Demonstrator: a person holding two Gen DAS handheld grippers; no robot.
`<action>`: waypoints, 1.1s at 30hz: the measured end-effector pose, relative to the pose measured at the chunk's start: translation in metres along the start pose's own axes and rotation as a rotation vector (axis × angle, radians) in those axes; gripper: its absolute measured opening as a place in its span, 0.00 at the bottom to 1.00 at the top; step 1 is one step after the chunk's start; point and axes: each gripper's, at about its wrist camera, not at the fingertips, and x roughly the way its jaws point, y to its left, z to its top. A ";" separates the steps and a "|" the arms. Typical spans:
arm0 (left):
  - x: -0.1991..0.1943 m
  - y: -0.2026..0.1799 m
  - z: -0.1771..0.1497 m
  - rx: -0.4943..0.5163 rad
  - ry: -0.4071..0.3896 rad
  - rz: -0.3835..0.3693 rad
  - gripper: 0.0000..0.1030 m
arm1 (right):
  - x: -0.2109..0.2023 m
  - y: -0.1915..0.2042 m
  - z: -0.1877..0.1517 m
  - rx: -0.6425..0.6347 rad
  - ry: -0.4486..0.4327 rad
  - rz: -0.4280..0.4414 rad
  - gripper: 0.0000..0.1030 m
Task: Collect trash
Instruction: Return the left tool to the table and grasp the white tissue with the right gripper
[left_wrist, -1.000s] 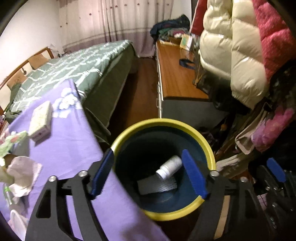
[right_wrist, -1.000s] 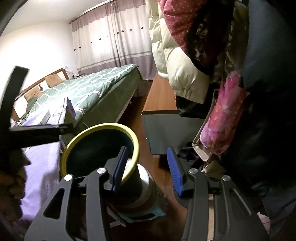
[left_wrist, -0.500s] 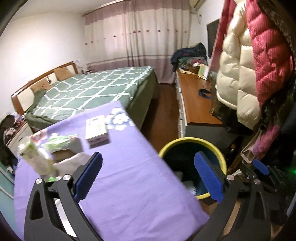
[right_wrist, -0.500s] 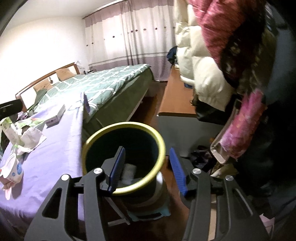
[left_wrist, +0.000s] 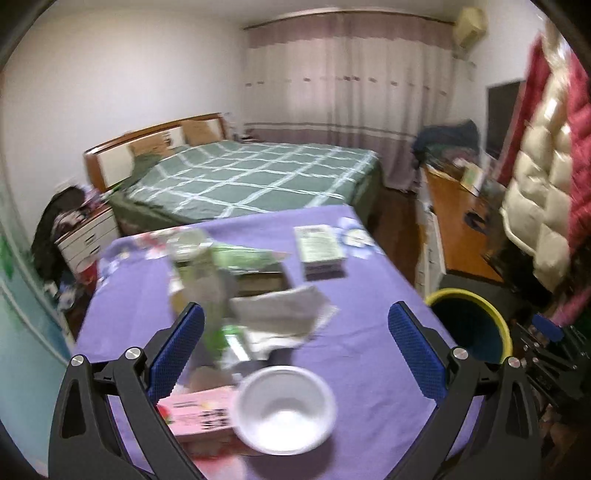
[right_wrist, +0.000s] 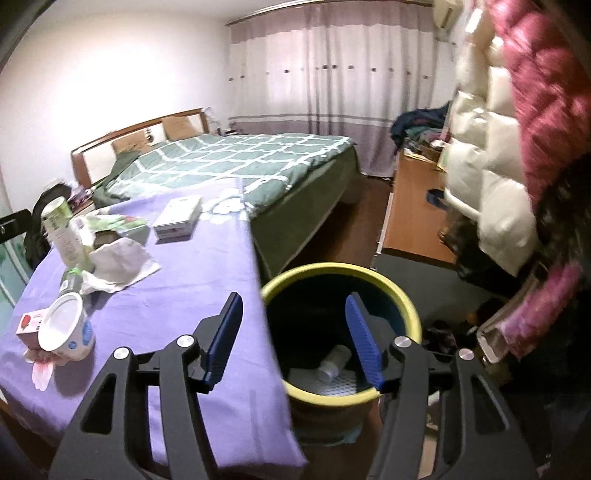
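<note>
A purple-clothed table (left_wrist: 369, 369) (right_wrist: 177, 306) holds trash: a white paper cup on its side (left_wrist: 284, 413) (right_wrist: 66, 332), a pink carton (left_wrist: 199, 413) (right_wrist: 31, 321), crumpled tissue (left_wrist: 280, 317) (right_wrist: 118, 266), a green-labelled bottle (left_wrist: 199, 291) (right_wrist: 62, 232) and a white box (left_wrist: 319, 245) (right_wrist: 179, 218). A yellow-rimmed dark bin (left_wrist: 472, 325) (right_wrist: 340, 325) stands at the table's right edge with a small white bottle (right_wrist: 334, 362) inside. My left gripper (left_wrist: 295, 350) is open and empty above the cup. My right gripper (right_wrist: 295, 339) is open and empty over the bin's left rim.
A bed with a green checked cover (left_wrist: 251, 177) (right_wrist: 236, 158) lies behind the table. A wooden cabinet (left_wrist: 454, 229) (right_wrist: 413, 206) runs along the right wall under hanging puffer coats (left_wrist: 543, 177) (right_wrist: 491, 177). Bags and clutter sit on the floor at right (right_wrist: 517, 325).
My left gripper swung left from above the bin to over the table trash. My right gripper rose and drew back, so the bin's inside and the table now show.
</note>
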 end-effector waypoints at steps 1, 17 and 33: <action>0.000 0.013 -0.001 -0.022 -0.002 0.017 0.95 | 0.003 0.008 0.003 -0.014 0.006 0.012 0.54; -0.009 0.162 -0.034 -0.240 0.001 0.244 0.95 | 0.041 0.132 0.016 -0.190 0.093 0.230 0.54; 0.004 0.216 -0.069 -0.340 0.050 0.289 0.95 | 0.150 0.231 0.059 -0.296 0.211 0.339 0.54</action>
